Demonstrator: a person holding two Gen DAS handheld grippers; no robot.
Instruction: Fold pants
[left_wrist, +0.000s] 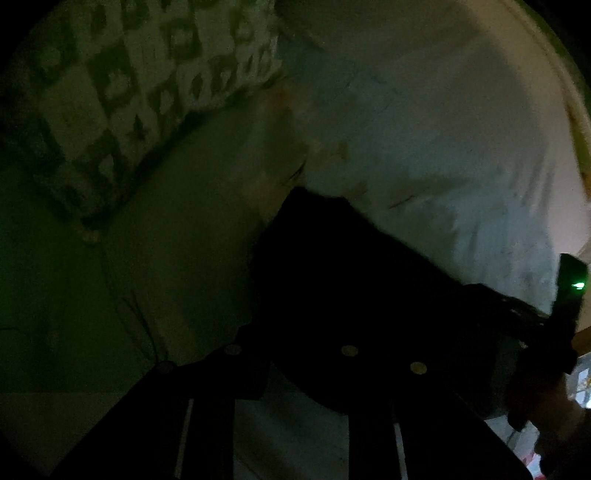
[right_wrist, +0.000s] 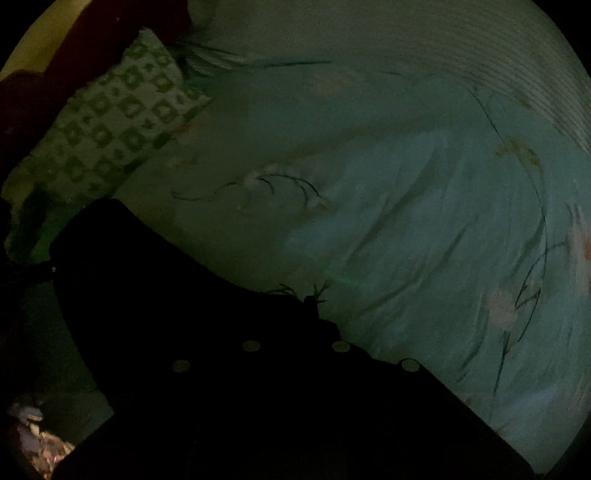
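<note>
Both my grippers, left (left_wrist: 295, 354) and right (right_wrist: 295, 350), have fingers clamped on the dark pants (left_wrist: 351, 266), which drape ahead of the fingertips over the bed (right_wrist: 406, 221). The grip looks thin (hard to judge in this gloom); cloth could slip free mid-fold. A patterned pillow (left_wrist: 122, 92) lies beyond.

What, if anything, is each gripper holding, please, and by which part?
Each grips the dark pants at an edge: the left gripper and the right gripper both have cloth between their fingers. Which part of the pants is too dark to tell.
</note>
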